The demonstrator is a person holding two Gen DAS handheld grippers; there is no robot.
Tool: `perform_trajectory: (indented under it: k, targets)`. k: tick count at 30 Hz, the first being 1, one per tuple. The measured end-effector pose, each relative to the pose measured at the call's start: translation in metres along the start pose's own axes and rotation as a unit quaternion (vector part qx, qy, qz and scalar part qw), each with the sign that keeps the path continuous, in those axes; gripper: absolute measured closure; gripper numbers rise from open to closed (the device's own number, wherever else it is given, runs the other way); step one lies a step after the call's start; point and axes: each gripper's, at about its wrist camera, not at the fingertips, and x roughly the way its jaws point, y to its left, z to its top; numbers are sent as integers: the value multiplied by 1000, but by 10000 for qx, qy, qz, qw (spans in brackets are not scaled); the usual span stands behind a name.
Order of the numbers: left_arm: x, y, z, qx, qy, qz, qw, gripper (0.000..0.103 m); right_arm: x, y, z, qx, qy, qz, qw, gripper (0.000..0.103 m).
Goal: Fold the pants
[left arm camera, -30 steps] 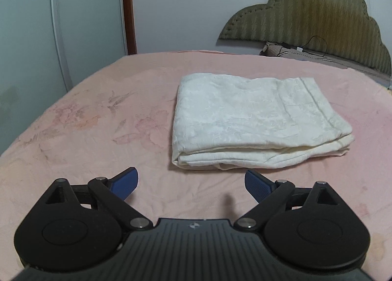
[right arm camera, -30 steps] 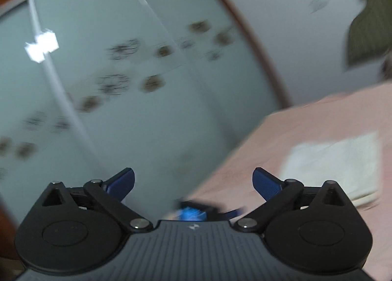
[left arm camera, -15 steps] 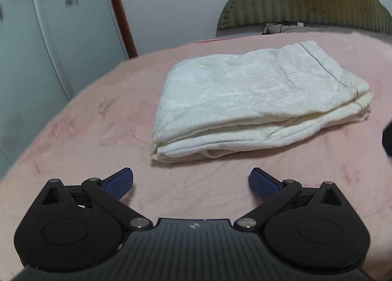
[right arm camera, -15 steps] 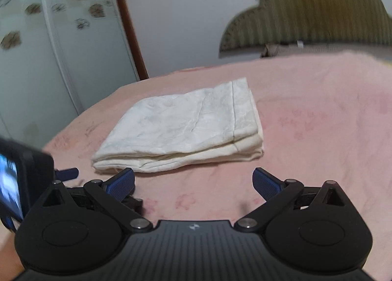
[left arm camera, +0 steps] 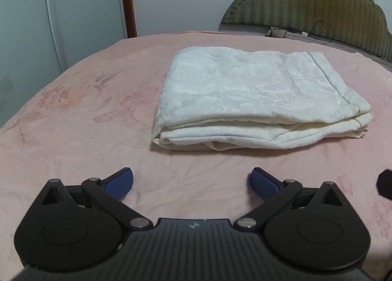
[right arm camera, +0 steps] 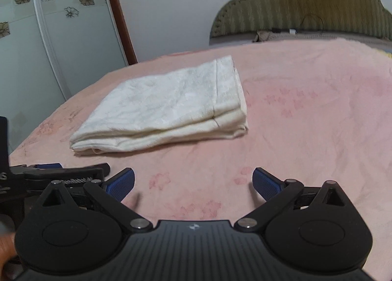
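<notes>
Pants lie folded on the bed; folding looks finished. Left gripper and right gripper gape wide, both empty, and need only back away

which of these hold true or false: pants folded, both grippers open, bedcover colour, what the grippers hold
1. The white pants lie folded in a stack on the bed. True.
2. The left gripper is clamped on the pants. False: it is open, empty and short of them.
3. The right gripper is open with nothing between its pads. True.
4. The bedcover is plain blue. False: it is pink with a faint flower print.
5. A padded headboard stands beyond the bed. True.
</notes>
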Motion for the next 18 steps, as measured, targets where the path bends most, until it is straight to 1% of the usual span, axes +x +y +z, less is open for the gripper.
perform_trajectory:
  k: [4, 6, 8, 10, 12, 13, 15, 16, 17, 18]
  targets:
    - [1, 4, 0, -113, 41, -89, 9999, 0, -14, 4, 6, -6, -73, 77, 9999, 0]
    - [2, 8, 0, -220, 61, -167, 9996, 0, -25, 3, 9, 75, -100, 125, 9998, 0]
    - [2, 7, -1, -200, 59, -147, 9997, 0, -37, 4, 14, 245, -126, 283, 9992, 0]
    - [2, 9, -1, -200, 59, -146, 9997, 0, -49, 7, 21, 428, -133, 567, 9974, 0]
    - [1, 10, -1, -198, 60, -146, 9997, 0, -62, 16, 30, 557, -141, 1063, 9927, 0]
    - [1, 11, -1, -194, 60, -143, 9997, 0, -68, 19, 34, 646, -152, 1371, 9883, 0]
    - [-1, 10, -2, -193, 60, -144, 9997, 0, -74, 21, 42, 902, -145, 1986, 9758, 0]
    - [-1, 11, -2, -192, 59, -143, 9997, 0, -75, 21, 46, 982, -157, 2211, 9702, 0]
    - [-1, 11, -2, -195, 60, -146, 9997, 0, -75, 20, 49, 986, -222, 2281, 9684, 0]
    - [-1, 11, -2, -198, 60, -148, 9997, 0, -74, 19, 52, 922, -304, 2169, 9714, 0]
